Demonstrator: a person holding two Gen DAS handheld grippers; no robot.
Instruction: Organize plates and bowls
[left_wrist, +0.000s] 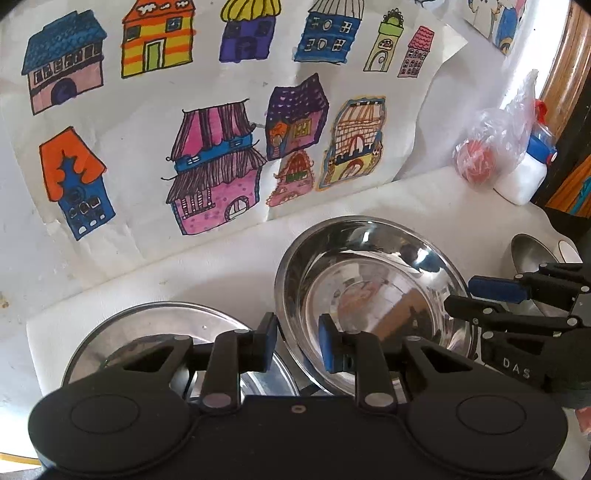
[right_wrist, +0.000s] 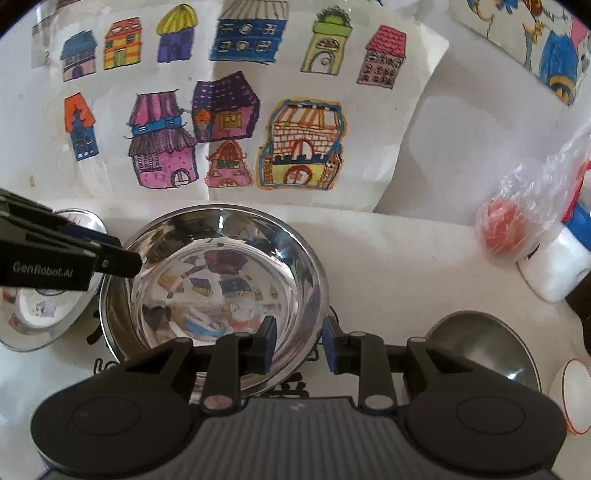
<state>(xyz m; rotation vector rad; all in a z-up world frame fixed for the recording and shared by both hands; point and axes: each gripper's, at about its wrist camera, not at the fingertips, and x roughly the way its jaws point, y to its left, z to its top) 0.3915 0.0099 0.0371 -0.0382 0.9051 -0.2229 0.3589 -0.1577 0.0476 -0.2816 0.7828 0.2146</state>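
We see a shiny steel bowl (right_wrist: 214, 291) mid-tabletop, mirroring the house drawings (right_wrist: 221, 110). Our left gripper (left_wrist: 297, 341) has its fingers narrowly straddling the bowl's left rim; our right gripper (right_wrist: 299, 341) stands narrowly parted over its near-right rim, unclamped. A steel plate (left_wrist: 162, 332) lies left, a bagged red ball (right_wrist: 502, 230) far right.

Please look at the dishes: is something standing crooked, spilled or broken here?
The large steel bowl seems not to sit flat: its left rim overlaps the steel plate beside it, so the bowl looks tilted. Nothing looks spilled or damaged.
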